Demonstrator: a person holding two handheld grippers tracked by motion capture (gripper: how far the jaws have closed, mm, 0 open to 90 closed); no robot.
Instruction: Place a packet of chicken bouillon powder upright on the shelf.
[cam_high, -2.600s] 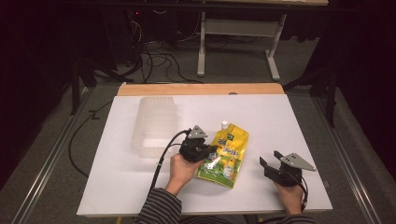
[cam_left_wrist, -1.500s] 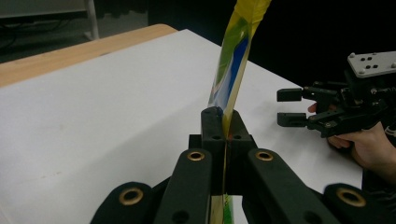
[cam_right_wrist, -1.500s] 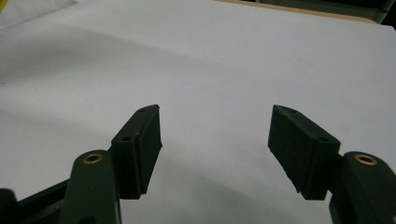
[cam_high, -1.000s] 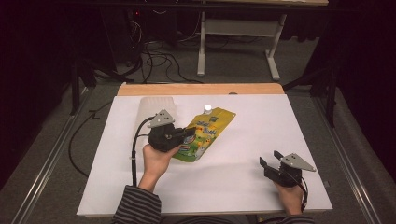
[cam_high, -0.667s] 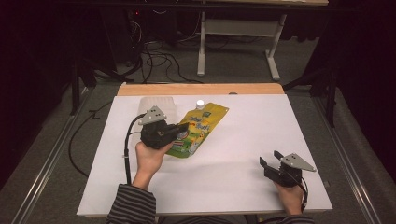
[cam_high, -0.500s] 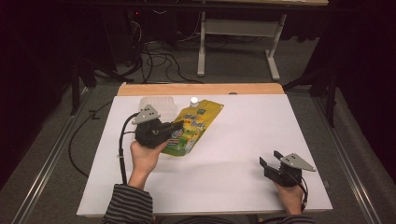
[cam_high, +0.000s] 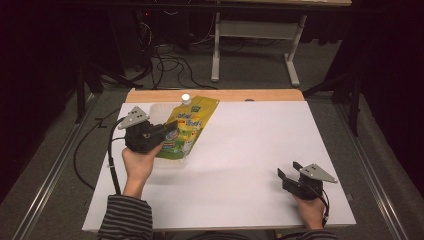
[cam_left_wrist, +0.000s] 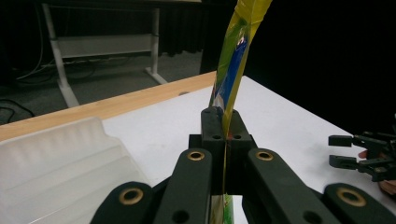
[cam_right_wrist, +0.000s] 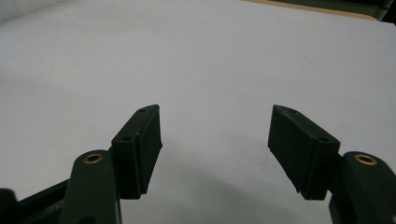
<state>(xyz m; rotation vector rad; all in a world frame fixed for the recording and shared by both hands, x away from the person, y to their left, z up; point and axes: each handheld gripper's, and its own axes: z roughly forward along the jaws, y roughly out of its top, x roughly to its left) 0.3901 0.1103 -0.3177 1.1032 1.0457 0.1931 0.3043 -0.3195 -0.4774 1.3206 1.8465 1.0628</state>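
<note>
My left tool (cam_high: 167, 134) was pinching the yellow-green pouch (cam_high: 191, 125) by its lower part, the two black jaws pressed flat together on the thin foil with nothing else between them. In the left gripper view the pouch (cam_left_wrist: 236, 60) rose edge-on from between the jaws and leaned a little to the right. From the high view the pouch was lifted off the white desk (cam_high: 250, 150), tilted, with its white cap (cam_high: 185, 98) pointing toward the far wooden edge. It hung over the near corner of the clear plastic tray (cam_high: 152, 112), which sat at the far left of the desk; I could not tell whether the pouch touched the tray. In the left gripper view the ribbed tray (cam_left_wrist: 60, 158) lay just to the left of my jaws.

My right tool (cam_high: 289, 176) rested low at the near right of the desk, well apart from the pouch. Its jaws stood spread wide, with only bare white desk (cam_right_wrist: 210, 70) between them.
</note>
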